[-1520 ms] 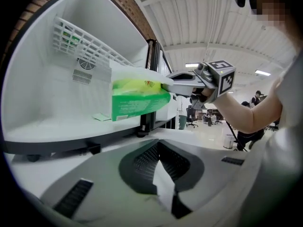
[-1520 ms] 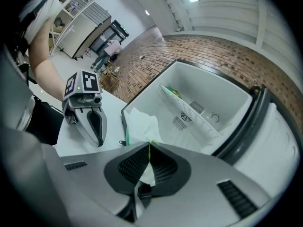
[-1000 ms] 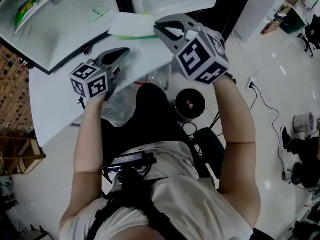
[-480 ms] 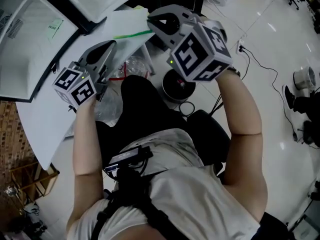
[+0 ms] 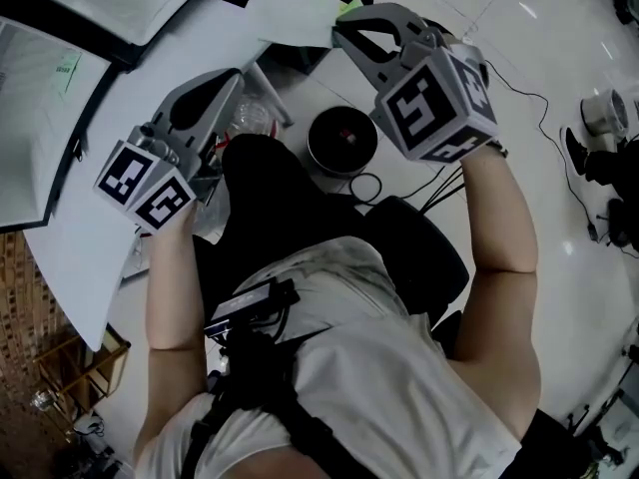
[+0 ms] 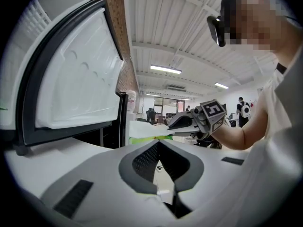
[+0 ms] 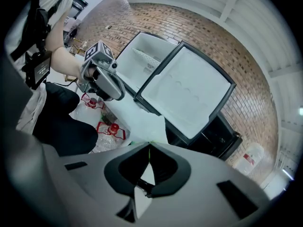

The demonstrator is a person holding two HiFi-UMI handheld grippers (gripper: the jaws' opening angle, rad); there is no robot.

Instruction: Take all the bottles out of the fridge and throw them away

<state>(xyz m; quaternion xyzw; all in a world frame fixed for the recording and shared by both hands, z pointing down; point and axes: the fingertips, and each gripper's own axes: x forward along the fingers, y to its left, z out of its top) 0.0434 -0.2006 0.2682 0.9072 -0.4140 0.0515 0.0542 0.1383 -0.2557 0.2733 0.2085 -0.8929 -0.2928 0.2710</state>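
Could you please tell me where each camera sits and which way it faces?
Head view: on the person's head, facing steeply down at forearms, torso, left gripper, right gripper.
Left gripper view: on that gripper, along its shut jaws towards the right gripper and forearm.
Right gripper view: on that gripper, along its shut jaws towards the fridge and the left gripper.
Shared: the white bag both grippers pinch.

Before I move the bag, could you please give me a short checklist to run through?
1. Jaws of the right gripper shut on the bag: ok.
2. Jaws of the left gripper shut on the bag: ok.
3. The bottles lie in the bag: ok.
4. The fridge emptied: cannot tell.
5. The door closed: not ok, it stands open.
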